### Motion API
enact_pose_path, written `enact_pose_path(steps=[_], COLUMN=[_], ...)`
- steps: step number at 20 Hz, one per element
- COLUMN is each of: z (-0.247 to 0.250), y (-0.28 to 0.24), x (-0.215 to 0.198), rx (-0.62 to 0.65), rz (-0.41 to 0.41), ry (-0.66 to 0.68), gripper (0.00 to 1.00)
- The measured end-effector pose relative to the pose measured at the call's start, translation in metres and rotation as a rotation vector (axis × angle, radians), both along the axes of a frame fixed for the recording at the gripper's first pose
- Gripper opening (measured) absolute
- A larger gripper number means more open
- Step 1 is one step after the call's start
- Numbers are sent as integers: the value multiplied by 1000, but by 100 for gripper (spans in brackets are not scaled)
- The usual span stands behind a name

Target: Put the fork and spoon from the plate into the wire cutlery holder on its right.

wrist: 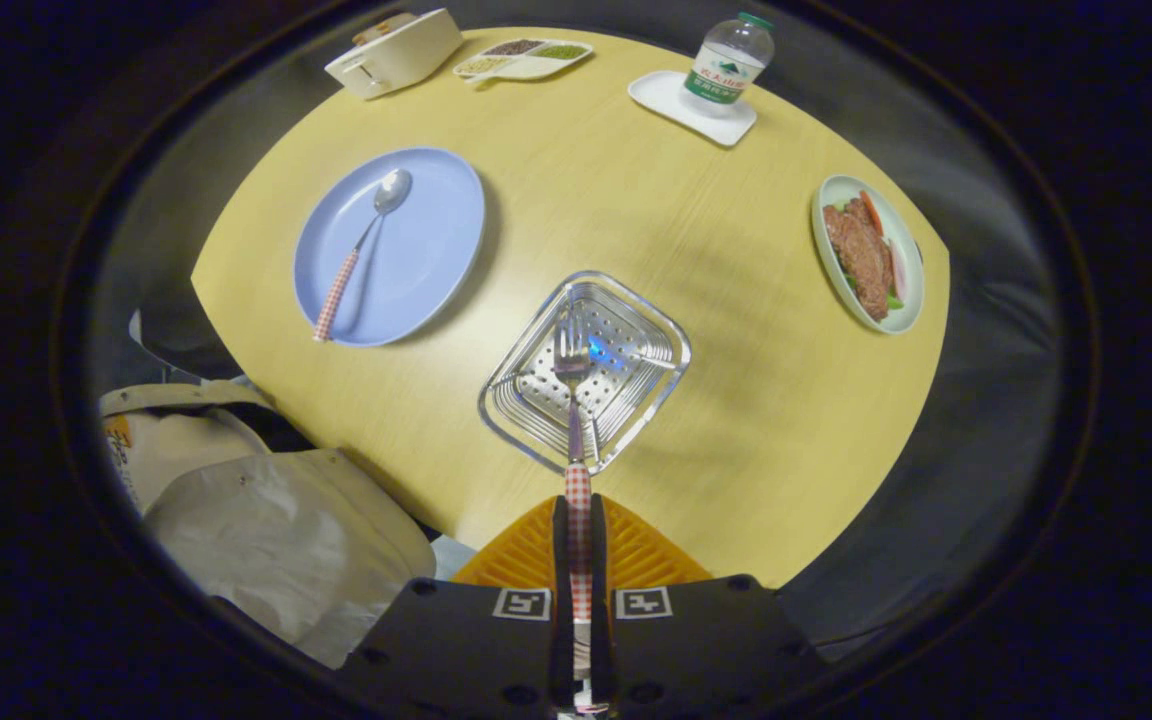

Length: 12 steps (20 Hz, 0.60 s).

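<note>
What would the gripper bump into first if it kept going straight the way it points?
Probably the wire cutlery holder: the gripper, fingers shut on the fork, points the tines into its open top. Depth is hard to judge.

Hand-held gripper [578,520] clamping fork [573,400] by its checked handle, tines over wire cutlery holder [636,330], spoon [361,250] on blue plate [436,240] far left, yellow bench [736,400]

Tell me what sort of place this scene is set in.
Likely a staged dining table: a wooden table laid with a blue plate holding a spoon, a plate of food and a water bottle. The hand-held gripper grips a fork above the wire cutlery holder.
</note>
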<state>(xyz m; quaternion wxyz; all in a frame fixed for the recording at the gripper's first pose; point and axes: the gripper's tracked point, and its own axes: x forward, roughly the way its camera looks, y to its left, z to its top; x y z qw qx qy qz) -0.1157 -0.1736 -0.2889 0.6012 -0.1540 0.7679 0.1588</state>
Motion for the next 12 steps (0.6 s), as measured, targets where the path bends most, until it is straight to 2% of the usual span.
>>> enact_pose_path(steps=[3,12], z=[6,2], y=[-3,-3], x=[-4,-2], rx=[-14,-41], rz=[27,40], ry=[7,32], gripper=[9,10])
